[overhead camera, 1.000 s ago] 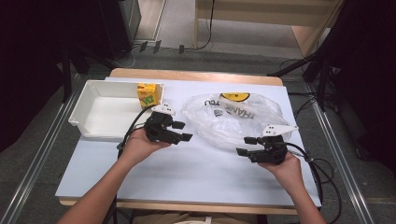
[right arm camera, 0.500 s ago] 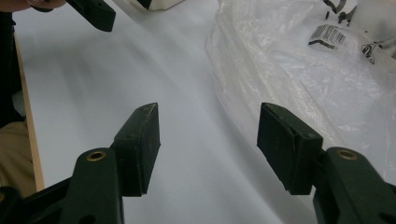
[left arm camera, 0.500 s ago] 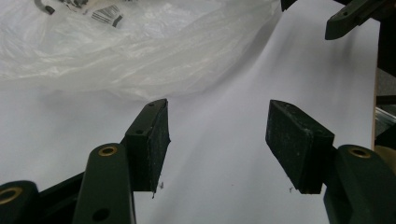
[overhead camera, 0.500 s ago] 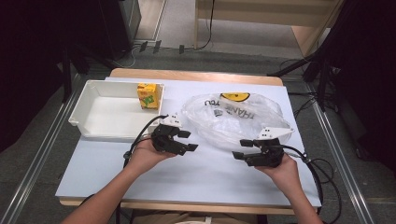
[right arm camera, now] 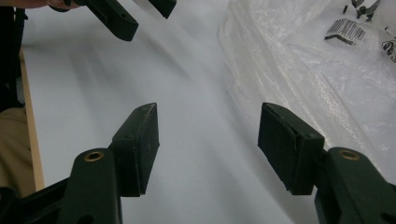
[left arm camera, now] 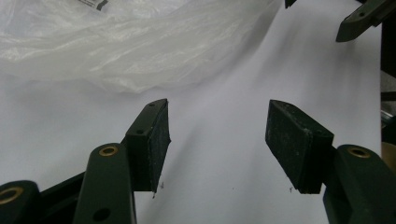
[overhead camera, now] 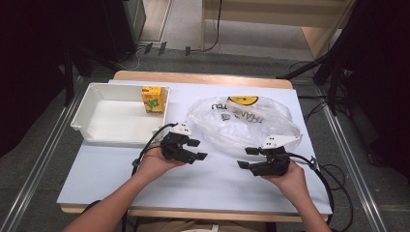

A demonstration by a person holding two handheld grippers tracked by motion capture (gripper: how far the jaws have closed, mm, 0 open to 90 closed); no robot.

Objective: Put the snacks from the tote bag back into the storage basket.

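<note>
Far left on the worktop we note a white tray, open side up and bare apart from a yellow juice carton standing upright in its far right corner; parked there, it leaves the rest of the tray free. Next, our left tongs hover low over bare worktop, jaws released and wide with nothing between them, pointing across toward the near left edge of the plastic bag. In the left gripper view that edge lies just ahead of the pads, apart from them. The bag lies crumpled and flattish at centre right, printed side up. We judge it the thing being worked, since both tools face it. Our right tongs sit at the bag's near right side, likewise released and empty. In the right gripper view the film runs just beside the right-hand pad; contact we cannot tell. We judge this a two-sided approach for spreading or lifting the mouth.
</note>
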